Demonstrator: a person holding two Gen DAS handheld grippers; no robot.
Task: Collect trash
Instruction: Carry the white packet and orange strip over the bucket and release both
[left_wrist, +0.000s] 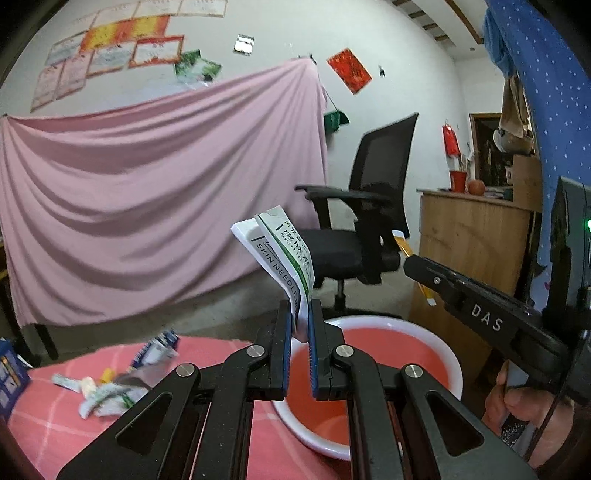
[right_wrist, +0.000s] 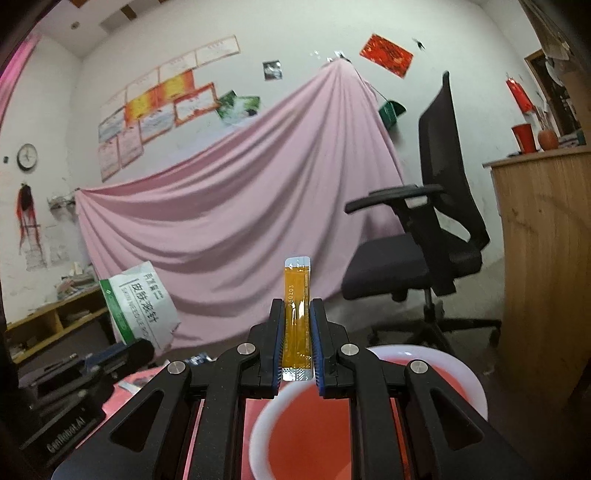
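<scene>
While both grippers hover over the round white plastic basin (left_wrist: 456, 373) with its smooth red inside, we judge the task about midway. Our left gripper (left_wrist: 299, 323) pinches a crumpled white-and-green paper packet (left_wrist: 284, 251); our right gripper (right_wrist: 298, 334) pinches a glossy amber foil sachet (right_wrist: 295, 317). The basin looks empty, and crinkled wrappers (left_wrist: 107, 395) remain far left on the pink checked table (left_wrist: 48, 424).
</scene>
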